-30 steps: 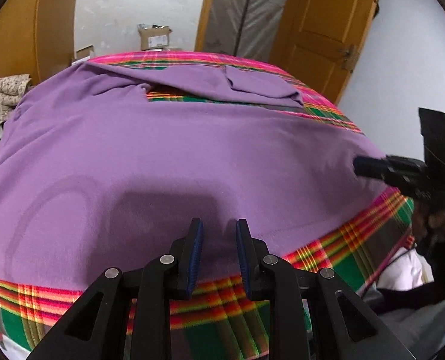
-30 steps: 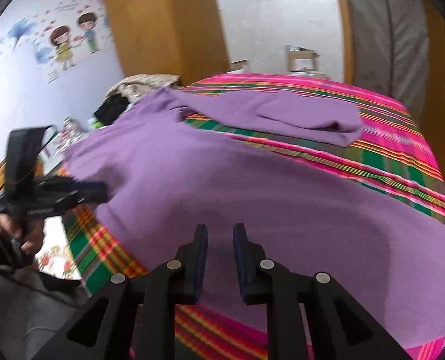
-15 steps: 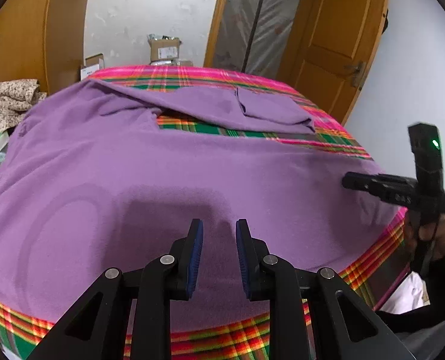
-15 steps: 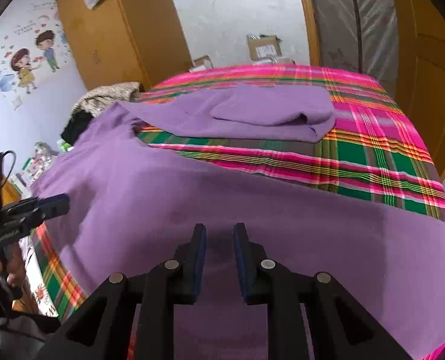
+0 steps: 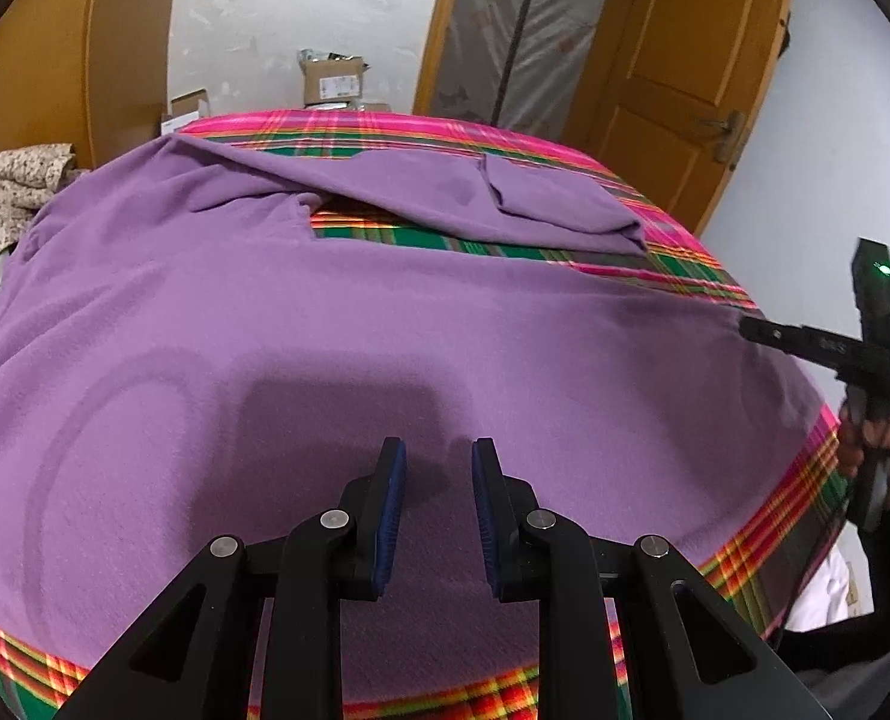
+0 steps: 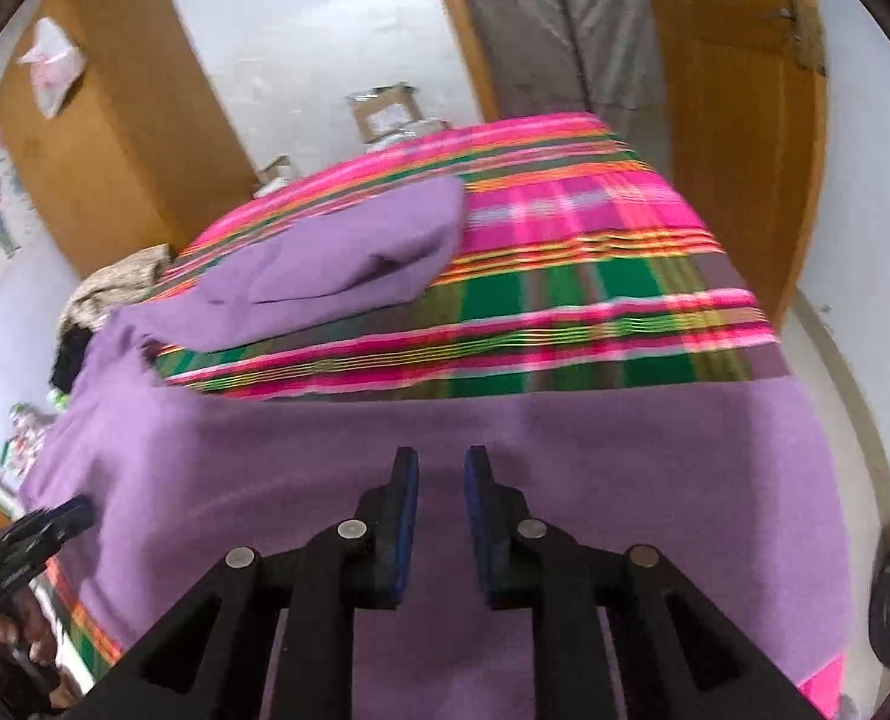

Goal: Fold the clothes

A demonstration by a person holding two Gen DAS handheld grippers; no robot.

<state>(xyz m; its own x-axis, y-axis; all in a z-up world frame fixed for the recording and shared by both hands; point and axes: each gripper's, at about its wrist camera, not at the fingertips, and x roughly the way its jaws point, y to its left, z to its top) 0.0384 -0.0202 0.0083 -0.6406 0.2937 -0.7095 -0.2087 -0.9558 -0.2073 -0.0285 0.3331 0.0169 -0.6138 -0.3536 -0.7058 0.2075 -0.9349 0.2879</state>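
Right now my left gripper is a little open, and nothing is between its blue pads. It hangs just over the purple shirt, near the edge of the shirt that is closest to me. My right gripper is a little open too, with nothing in it. It hangs over the right side of the same shirt.

From my left camera I can see my right gripper far off to the right. Its tip is at the right edge of the shirt, but I cannot tell if it touches the cloth. My right hand holds its handle. From my right camera, my left gripper pokes in low on the left.

The purple shirt lies spread out flat on the bed and covers most of the near part. One sleeve lies across the far side, with its end folded over. The striped bedcover is pink, green and orange, and it shows between the sleeve and the big part of the shirt.

A pile of other clothes sits past the left side of the bed. Cardboard boxes stand by the far wall. A wooden door is on the right.
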